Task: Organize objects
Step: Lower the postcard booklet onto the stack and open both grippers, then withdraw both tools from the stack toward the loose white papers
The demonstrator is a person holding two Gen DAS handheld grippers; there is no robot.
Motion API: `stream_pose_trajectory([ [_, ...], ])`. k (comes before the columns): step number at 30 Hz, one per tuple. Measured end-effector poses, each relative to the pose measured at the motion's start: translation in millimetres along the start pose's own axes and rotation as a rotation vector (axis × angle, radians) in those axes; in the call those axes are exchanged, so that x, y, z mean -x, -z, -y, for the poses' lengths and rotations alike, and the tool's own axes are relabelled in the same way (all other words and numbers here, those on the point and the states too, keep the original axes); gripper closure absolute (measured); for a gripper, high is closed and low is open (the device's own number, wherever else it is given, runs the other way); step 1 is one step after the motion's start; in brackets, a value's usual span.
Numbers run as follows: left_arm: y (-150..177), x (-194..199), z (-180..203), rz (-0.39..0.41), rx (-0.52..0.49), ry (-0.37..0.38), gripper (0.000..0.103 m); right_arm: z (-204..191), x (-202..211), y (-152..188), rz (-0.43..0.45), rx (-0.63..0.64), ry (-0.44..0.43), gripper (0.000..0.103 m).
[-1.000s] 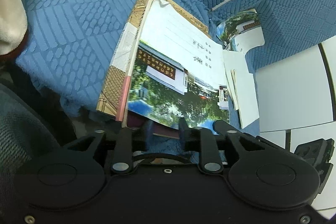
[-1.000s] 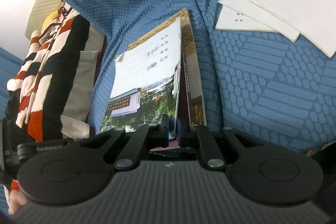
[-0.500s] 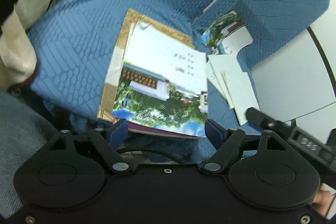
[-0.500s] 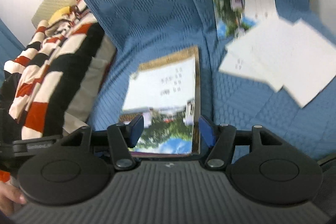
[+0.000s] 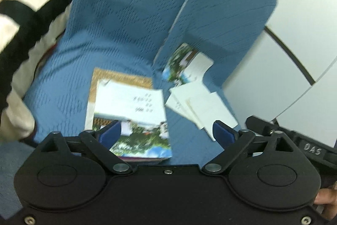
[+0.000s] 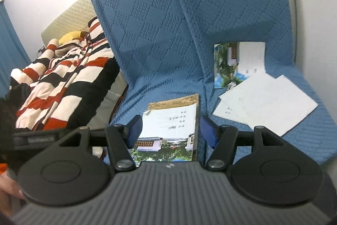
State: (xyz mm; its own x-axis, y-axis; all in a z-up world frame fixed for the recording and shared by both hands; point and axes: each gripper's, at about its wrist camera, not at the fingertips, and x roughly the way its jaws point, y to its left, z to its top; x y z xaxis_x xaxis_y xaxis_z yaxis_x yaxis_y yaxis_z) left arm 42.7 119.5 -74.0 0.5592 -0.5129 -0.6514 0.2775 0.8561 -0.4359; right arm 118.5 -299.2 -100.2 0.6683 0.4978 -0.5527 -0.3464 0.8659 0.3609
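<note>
A stack of booklets (image 5: 128,111) (image 6: 170,125) lies flat on the blue sofa seat, a photo-and-white cover on top of a brown-patterned book. My left gripper (image 5: 166,132) hovers above the stack's near edge. Its jaws are opening wide and its blue pads (image 5: 110,133) touch nothing. My right gripper (image 6: 171,130) is open above the same near edge, clear of the stack. Another photo booklet (image 5: 185,64) (image 6: 238,62) leans at the back of the seat to the right. Loose white sheets (image 5: 200,107) (image 6: 265,104) lie in front of it.
A red, black and white striped blanket (image 6: 63,81) (image 5: 25,3) is heaped on the left of the sofa, with a yellow plush toy (image 6: 71,36) behind it. The quilted blue cover (image 6: 158,24) runs up the backrest. A white wall (image 5: 273,77) stands at the right.
Both grippers have let go of the stack's near edge, opened and risen away from it. The stack now lies flat on the seat, smaller in both views.
</note>
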Motion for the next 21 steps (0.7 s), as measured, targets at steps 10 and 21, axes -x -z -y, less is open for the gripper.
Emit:
stream_pose_trajectory([
  [10, 2.8, 20.8, 49.7, 0.043, -0.105, 0.081, 0.001, 6.8, 35.8, 22.6, 0.031, -0.043, 0.069, 0.018],
  [21, 12.2, -0.5, 73.7, 0.019, -0.175, 0.115, 0.001, 32.3, 46.2, 44.5, 0.034, -0.153, 0.167, 0.018],
])
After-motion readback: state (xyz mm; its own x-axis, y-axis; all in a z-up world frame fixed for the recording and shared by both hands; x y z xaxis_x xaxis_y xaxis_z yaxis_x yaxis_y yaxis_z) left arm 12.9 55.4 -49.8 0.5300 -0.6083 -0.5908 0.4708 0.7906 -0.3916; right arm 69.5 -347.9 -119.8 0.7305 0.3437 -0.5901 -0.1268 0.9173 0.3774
